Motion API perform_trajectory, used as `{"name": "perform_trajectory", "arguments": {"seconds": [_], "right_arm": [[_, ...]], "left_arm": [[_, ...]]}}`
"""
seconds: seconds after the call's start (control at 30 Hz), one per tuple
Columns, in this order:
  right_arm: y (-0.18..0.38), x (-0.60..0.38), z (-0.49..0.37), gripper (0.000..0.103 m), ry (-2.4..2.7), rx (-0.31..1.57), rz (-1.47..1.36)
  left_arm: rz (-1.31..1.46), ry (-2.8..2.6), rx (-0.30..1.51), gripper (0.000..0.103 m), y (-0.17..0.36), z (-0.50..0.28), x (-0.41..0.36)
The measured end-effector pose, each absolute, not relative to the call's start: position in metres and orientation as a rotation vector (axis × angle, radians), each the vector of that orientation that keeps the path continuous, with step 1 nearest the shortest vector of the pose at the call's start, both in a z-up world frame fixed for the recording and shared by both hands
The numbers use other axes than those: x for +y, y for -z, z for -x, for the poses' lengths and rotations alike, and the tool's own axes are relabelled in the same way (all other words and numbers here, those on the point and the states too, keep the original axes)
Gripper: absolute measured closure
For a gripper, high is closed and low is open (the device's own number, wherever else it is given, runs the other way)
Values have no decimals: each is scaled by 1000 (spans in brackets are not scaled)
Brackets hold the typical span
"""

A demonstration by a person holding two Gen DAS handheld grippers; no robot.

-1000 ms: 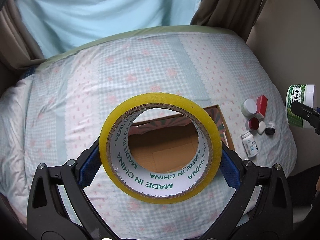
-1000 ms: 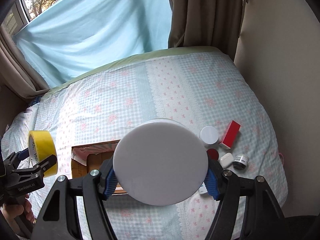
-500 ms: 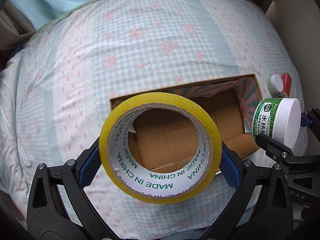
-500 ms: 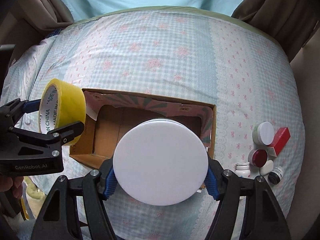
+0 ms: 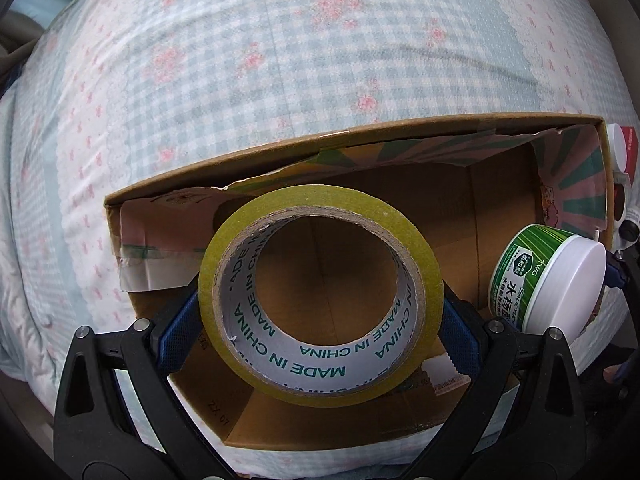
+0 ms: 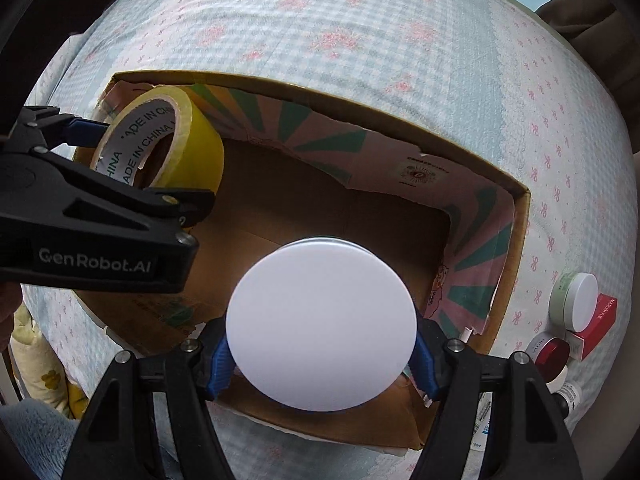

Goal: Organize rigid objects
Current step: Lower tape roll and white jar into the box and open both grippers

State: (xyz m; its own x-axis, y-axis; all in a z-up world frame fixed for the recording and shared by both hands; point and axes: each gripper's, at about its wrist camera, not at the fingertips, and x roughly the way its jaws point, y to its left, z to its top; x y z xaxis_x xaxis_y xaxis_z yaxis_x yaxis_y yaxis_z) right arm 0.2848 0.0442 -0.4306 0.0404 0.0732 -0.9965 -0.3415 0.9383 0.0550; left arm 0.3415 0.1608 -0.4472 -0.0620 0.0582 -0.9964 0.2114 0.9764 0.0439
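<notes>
My left gripper (image 5: pixel 320 320) is shut on a yellow tape roll (image 5: pixel 420 280), held inside the left part of an open cardboard box (image 5: pixel 360 142). The roll also shows in the right wrist view (image 6: pixel 200 148). My right gripper (image 6: pixel 320 354) is shut on a green jar with a white lid (image 6: pixel 320 320), held over the box's (image 6: pixel 518 240) near right part. The jar also shows in the left wrist view (image 5: pixel 532 272). The box floor is bare cardboard.
The box lies on a bed with a checked floral cover (image 6: pixel 360 32). To the right of the box lie a white-lidded jar (image 6: pixel 580 304), a red box (image 6: pixel 600 320), a red-lidded jar (image 6: pixel 552 356) and small bottles (image 6: pixel 568 394).
Both grippers have moved forward and down towards the box. The tape roll and the jar are now within the box opening.
</notes>
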Motion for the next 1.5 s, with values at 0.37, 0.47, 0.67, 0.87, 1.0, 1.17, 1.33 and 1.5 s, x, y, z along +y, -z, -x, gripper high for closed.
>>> {"name": "perform_trajectory", "arguments": {"seconds": [0.37, 0.47, 0.67, 0.87, 1.0, 1.17, 1.33, 1.5], "right_arm": [[420, 44, -288, 0, -347, 1433, 178], [414, 41, -282, 0, -348, 1412, 149], [406, 34, -280, 0, -302, 1428, 130], [383, 33, -269, 0, -278, 1396, 142], [363, 31, -263, 0, -258, 1354, 137], [334, 30, -248, 0, -244, 1298, 134], [303, 27, -229, 0, -220, 1240, 117], [273, 19, -207, 0, -183, 1201, 88]], "left_arm": [[-221, 145, 1594, 0, 426, -348, 160], [-225, 144, 1595, 0, 420, -344, 160], [-197, 137, 1590, 0, 410, -330, 166], [-188, 131, 1524, 0, 382, -322, 175], [-183, 133, 1474, 0, 358, -313, 178], [-165, 132, 1410, 0, 325, -291, 181], [-159, 132, 1351, 0, 293, -260, 185], [-151, 135, 1271, 0, 255, -228, 191]]}}
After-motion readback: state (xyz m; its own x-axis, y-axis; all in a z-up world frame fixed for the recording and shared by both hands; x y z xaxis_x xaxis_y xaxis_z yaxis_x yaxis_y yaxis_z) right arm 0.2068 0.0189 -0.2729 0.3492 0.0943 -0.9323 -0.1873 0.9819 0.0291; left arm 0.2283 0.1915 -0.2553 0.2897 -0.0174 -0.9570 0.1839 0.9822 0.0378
